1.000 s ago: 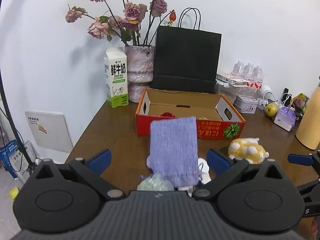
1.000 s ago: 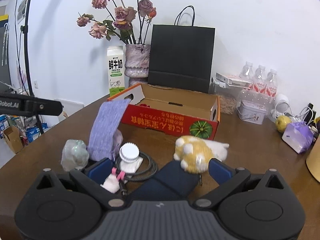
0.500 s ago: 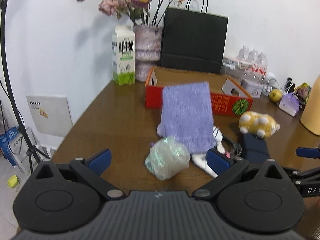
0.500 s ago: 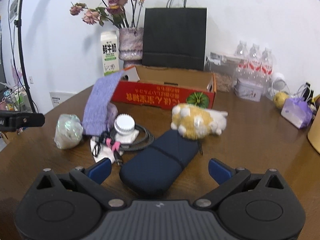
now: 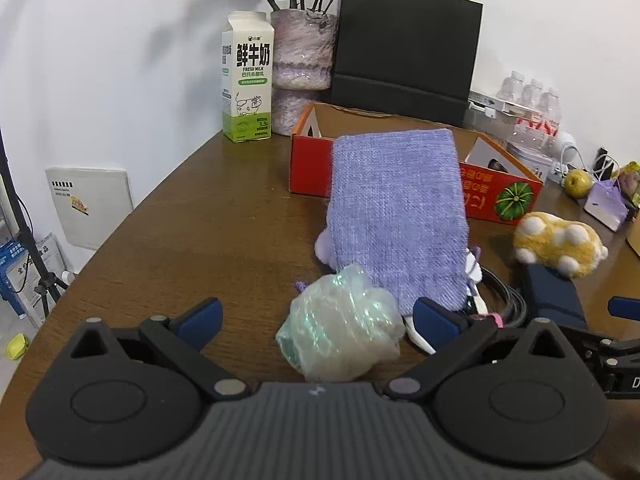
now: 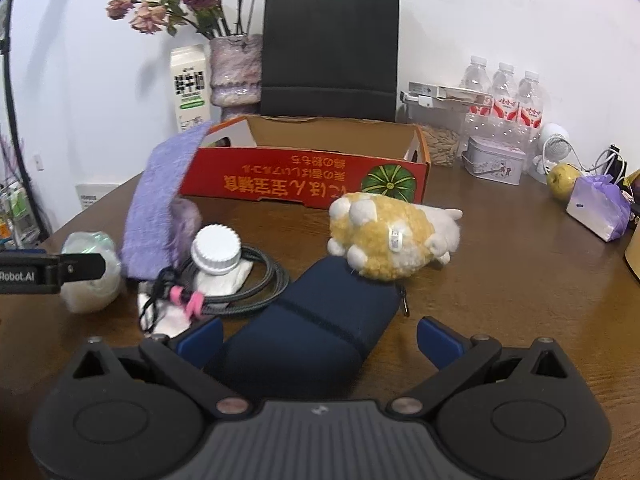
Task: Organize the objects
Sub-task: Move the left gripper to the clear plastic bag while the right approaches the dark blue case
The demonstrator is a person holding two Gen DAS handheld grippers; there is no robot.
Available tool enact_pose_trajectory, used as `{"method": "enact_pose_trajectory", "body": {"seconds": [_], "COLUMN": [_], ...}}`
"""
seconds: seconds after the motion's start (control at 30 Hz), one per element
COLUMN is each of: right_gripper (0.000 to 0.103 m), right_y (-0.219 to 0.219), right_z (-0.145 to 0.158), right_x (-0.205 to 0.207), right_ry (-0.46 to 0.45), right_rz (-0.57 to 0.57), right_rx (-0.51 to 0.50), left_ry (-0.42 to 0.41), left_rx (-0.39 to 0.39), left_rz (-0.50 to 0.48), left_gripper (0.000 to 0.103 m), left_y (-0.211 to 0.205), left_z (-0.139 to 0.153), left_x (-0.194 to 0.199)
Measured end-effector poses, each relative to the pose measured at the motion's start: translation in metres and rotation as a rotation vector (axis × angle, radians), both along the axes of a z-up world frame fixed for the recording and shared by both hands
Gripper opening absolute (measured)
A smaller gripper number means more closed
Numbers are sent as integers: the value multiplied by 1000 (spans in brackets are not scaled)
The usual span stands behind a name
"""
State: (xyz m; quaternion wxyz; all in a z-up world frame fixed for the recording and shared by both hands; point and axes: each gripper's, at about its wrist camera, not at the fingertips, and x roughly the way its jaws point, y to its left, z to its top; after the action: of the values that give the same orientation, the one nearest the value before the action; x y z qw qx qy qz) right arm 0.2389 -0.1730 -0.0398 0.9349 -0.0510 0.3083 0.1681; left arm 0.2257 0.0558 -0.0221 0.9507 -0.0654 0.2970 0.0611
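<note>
Both grippers' jaws spread, holding nothing: left gripper [image 5: 316,316] straddles crinkly bag [image 5: 340,326], right gripper [image 6: 318,338] straddles navy case [image 6: 308,332] on worktop [image 5: 200,232]; risk: case drags plush [image 6: 390,238] resting on its far end, or snags cable [image 6: 256,280]

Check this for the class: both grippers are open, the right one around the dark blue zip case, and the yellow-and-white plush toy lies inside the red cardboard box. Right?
Not quite. The yellow-and-white plush toy lies on the brown wooden table in front of the red cardboard box, touching the dark blue zip case, as the right wrist view shows. Both the left gripper and the right gripper are open.
</note>
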Motion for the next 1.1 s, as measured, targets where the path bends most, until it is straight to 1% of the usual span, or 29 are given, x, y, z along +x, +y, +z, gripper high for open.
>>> {"method": "enact_pose_trajectory", "body": {"seconds": [0.07,0.13,0.2,0.23,0.3,0.33,0.43,0.67,0.8,0.9,1.1], "right_gripper": [103,103,103,103,103,103,103,102,101,97,86], "right_y": [3,6,8,10,13,14,18,18,15,13,0], "right_z": [-4,-8,-12,-13,-16,-17,-19,-23,-23,-22,-18], "right_x": [5,10,14,15,20,21,23,27,25,22,6], "right_ry": [7,20,26,29,40,45,51,63,61,58,57], "right_rz": [-3,-4,-10,-12,-16,-16,-17,-9,-7,5,56], "right_rx": [-5,-2,-1,-2,-6,-9,-23,-23,1,5,8], "left_ry": [-15,-24,-25,-27,-33,-38,-49,-47,-45,-46,-54], "left_rx": [-7,-8,-13,-21,-28,-31,-34,-39,-36,-40,-29], "left_rz": [-11,-25,-49,-63,-77,-81,-94,-92,-79,-71,-67], "left_gripper": [103,98,76,71,53,50,48,48,50,50,49], "left_y": [1,2,2,1,1,1,0,-1,-1,0,-1], "left_z": [-4,-7,-9,-9,-9,-9,-8,-9,-10,-10,-9], "left_x": [1,1,1,1,-1,-2,-5,-6,-8,-9,-15]}}
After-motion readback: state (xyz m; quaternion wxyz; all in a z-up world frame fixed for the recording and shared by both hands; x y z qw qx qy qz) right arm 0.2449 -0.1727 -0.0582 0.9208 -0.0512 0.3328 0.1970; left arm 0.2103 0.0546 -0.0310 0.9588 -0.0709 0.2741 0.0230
